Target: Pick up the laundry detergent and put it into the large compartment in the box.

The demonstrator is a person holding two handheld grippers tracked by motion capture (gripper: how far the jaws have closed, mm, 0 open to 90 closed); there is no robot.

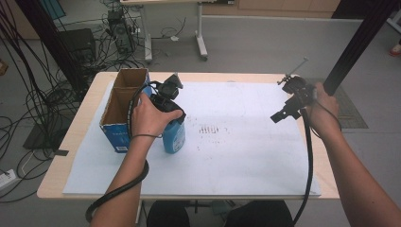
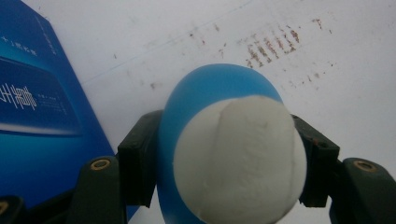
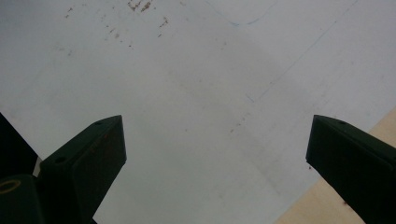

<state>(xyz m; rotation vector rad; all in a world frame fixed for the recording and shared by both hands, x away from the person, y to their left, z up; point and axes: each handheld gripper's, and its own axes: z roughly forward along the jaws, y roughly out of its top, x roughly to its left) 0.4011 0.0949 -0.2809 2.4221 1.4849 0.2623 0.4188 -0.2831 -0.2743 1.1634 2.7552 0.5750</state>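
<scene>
A blue bottle with a white cap stands upright on the white sheet, just right of an open blue cardboard box. My left gripper comes down from above and is shut on the bottle's top; in the left gripper view both black pads press its sides. The bottle hides the sheet under it. My right gripper hovers over the sheet's right edge. Its jaws stand wide apart, with nothing between them.
The box is open at the top and looks empty; it sits at the table's left. Brown smudges mark the sheet's middle. The wooden table edge lies close under my right gripper. A black stand pole rises at the far right.
</scene>
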